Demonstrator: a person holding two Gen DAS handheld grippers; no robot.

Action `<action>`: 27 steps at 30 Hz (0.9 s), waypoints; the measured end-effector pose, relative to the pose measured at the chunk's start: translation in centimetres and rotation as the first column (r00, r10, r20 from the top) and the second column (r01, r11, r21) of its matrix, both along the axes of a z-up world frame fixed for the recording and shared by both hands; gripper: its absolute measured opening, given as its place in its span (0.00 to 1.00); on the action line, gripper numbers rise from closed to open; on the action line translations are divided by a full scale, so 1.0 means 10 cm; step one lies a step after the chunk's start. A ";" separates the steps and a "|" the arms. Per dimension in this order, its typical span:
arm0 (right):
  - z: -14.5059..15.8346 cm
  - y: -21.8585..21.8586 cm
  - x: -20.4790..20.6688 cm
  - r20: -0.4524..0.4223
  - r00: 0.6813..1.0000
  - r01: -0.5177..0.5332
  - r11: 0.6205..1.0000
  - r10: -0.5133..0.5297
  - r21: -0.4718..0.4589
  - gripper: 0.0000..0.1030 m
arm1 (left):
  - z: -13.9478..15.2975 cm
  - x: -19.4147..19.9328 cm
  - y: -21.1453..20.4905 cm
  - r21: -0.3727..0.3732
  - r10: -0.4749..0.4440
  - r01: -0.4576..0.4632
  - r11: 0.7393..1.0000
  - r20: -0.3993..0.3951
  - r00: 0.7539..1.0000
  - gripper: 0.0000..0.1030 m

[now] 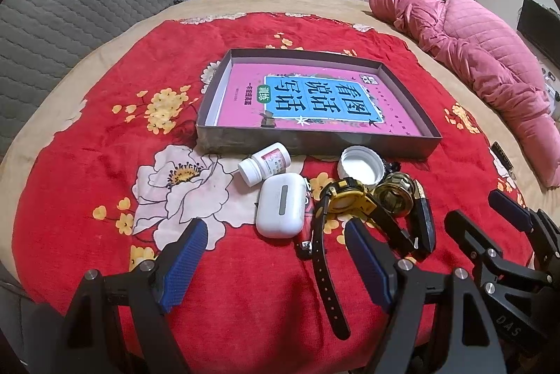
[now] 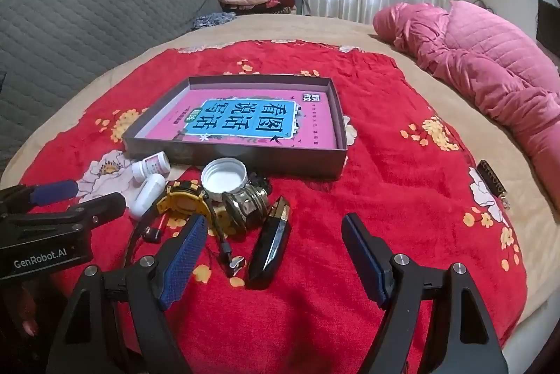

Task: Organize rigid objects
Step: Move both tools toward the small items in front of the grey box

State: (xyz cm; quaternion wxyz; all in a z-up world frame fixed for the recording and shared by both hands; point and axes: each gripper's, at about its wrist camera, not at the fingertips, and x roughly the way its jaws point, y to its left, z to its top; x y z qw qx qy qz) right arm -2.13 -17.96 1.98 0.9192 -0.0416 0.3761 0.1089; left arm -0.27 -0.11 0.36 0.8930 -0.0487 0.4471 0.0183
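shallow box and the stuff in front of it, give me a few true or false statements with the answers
1. The shallow box holds a pink book. True.
2. The white earbud case lies inside the box. False: it lies on the red blanket, in front of the box.
3. The small white pill bottle lies on its side. True.
4. The left hand-held gripper is shut on the yellow and black watch. False: its jaws stand open and hold nothing.
5. The white cap lies with its hollow side up. True.
6. The right hand-held gripper grips the dark faceted case. False: it is open, and the case lies on the blanket.
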 end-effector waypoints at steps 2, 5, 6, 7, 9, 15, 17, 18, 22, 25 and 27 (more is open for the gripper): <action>0.00 -0.01 0.00 -0.004 1.000 0.001 1.000 -0.001 0.018 0.78 | 0.00 0.00 0.00 0.000 -0.001 0.001 1.000 0.002 1.000 0.78; 0.00 0.01 -0.01 0.002 1.000 0.000 1.000 0.000 0.016 0.78 | 0.01 -0.01 0.00 -0.003 0.000 0.000 1.000 0.005 1.000 0.78; 0.00 0.01 -0.01 0.002 1.000 0.000 1.000 0.000 0.015 0.78 | 0.01 -0.01 0.00 -0.003 0.001 -0.001 1.000 0.006 1.000 0.78; -0.01 0.02 -0.01 0.003 1.000 -0.001 1.000 0.001 0.015 0.78 | 0.01 -0.01 0.01 -0.003 0.002 -0.002 1.000 0.006 1.000 0.78; -0.02 0.03 -0.01 0.004 1.000 -0.005 1.000 0.005 0.018 0.78 | 0.01 -0.01 0.02 -0.007 0.002 -0.002 1.000 0.003 1.000 0.78; 0.00 -0.03 -0.01 -0.022 1.000 -0.006 0.997 0.007 0.074 0.78 | 0.01 -0.01 0.02 -0.007 0.001 -0.001 1.000 0.003 1.000 0.78; 0.01 0.01 -0.02 -0.002 1.000 -0.012 0.998 0.012 0.054 0.78 | 0.01 -0.01 0.02 -0.006 0.002 -0.002 1.000 0.004 1.000 0.78; 0.00 0.02 -0.02 -0.003 1.000 -0.012 0.998 0.012 0.054 0.78 | 0.01 -0.01 0.02 -0.007 0.002 -0.002 1.000 0.004 1.000 0.78; 0.01 0.02 -0.01 -0.021 1.000 -0.013 0.996 0.015 0.092 0.78 | 0.01 -0.01 0.02 -0.007 0.001 -0.001 1.000 0.003 1.000 0.78; 0.00 0.03 -0.01 -0.024 1.000 -0.012 0.996 0.014 0.083 0.78 | 0.01 -0.01 0.03 -0.005 0.003 -0.003 1.000 0.003 1.000 0.78; 0.00 0.02 -0.01 -0.030 0.999 -0.012 0.995 0.015 0.099 0.78 | 0.00 -0.01 0.04 -0.008 0.007 -0.007 1.000 0.000 1.000 0.78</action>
